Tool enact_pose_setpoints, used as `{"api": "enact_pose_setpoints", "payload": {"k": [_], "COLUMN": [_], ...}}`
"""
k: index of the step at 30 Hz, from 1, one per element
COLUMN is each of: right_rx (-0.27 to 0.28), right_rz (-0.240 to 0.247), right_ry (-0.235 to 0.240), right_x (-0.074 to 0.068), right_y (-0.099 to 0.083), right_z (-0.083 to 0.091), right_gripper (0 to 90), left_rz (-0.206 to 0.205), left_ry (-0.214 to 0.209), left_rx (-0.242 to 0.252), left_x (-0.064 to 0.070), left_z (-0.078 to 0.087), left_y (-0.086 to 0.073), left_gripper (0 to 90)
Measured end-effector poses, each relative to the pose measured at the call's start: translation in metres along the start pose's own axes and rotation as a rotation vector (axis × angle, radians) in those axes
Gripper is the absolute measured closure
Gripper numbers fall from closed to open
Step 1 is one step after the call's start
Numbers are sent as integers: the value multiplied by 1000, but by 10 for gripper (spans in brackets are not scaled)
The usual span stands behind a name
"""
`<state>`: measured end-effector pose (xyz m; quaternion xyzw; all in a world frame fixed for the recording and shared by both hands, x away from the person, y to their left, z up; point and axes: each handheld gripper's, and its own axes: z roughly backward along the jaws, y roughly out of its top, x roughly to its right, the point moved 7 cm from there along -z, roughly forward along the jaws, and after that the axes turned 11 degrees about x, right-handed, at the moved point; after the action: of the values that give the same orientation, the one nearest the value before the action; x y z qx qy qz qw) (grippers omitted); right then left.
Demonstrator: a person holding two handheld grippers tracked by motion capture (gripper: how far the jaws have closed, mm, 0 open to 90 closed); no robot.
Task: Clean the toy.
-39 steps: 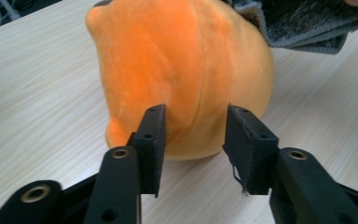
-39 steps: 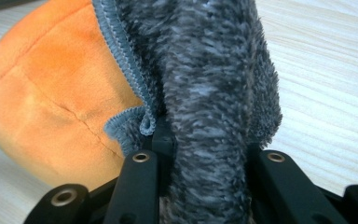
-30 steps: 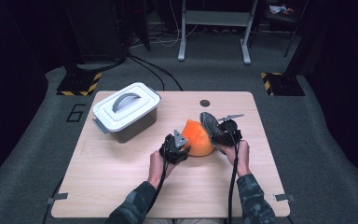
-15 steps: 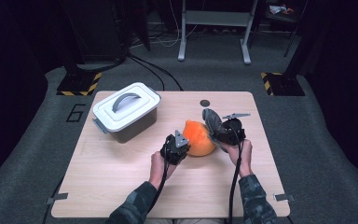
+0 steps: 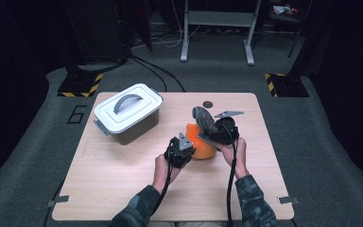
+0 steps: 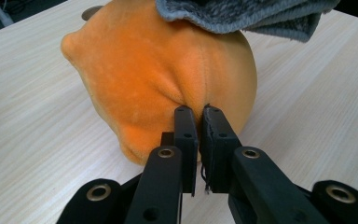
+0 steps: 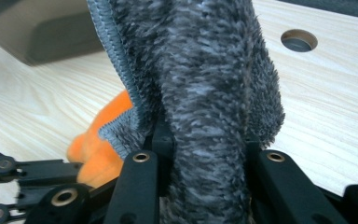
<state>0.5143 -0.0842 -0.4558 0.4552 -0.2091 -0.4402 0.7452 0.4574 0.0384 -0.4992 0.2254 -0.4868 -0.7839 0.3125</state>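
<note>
Left tongs [image 6: 198, 116] pinched shut on a fold of orange plush [image 6: 168, 70], resting mid-desk [image 5: 123, 189]. Right tongs [image 7: 200, 140] clamped on grey cloth [image 7: 205, 70], now lifted slightly higher and held just above the plush top than a second ago. Likely poised for wiping or draping. White lidded box [image 5: 127, 111] well left.

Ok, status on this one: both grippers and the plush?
Left gripper pinching orange plush toy on the table. Right gripper holding grey cloth against its top. Lidded bin apart, nothing blocking.
</note>
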Motion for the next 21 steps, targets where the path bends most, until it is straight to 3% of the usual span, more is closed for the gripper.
{"api": "enact_pose_setpoints", "payload": {"k": [4, 5, 6, 8, 10, 13, 21], "right_rx": [-13, -22, -21, -30, -39, -42, -70], "right_rz": [15, -3, 20, -4, 8, -35, -69], "right_ry": [-25, -35, -33, -44, -73, -75, -110], "right_x": [2, 1, 4, 6, 13, 19, 36], "right_y": [-3, -5, -6, -8, -13, -19, -34], "right_z": [-3, -3, -3, -3, -4, -4, -6], "right_gripper": [698, 698, 698, 698, 698, 698, 698], "left_rz": [11, 10, 8, 13, 13, 15, 14], "left_ry": [2, 4, 5, 6, 1, 2, -1], "left_rx": [-1, 1, -4, 0, -1, 2, -8], "left_x": [-2, -2, -3, -2, -3, -2, -3], "left_z": [-1, -1, -1, -1, -1, -2, -2], "left_y": [-2, -2, -3, -4, -4, -5, -6], "left_gripper": [851, 850, 849, 848, 844, 843, 842]}}
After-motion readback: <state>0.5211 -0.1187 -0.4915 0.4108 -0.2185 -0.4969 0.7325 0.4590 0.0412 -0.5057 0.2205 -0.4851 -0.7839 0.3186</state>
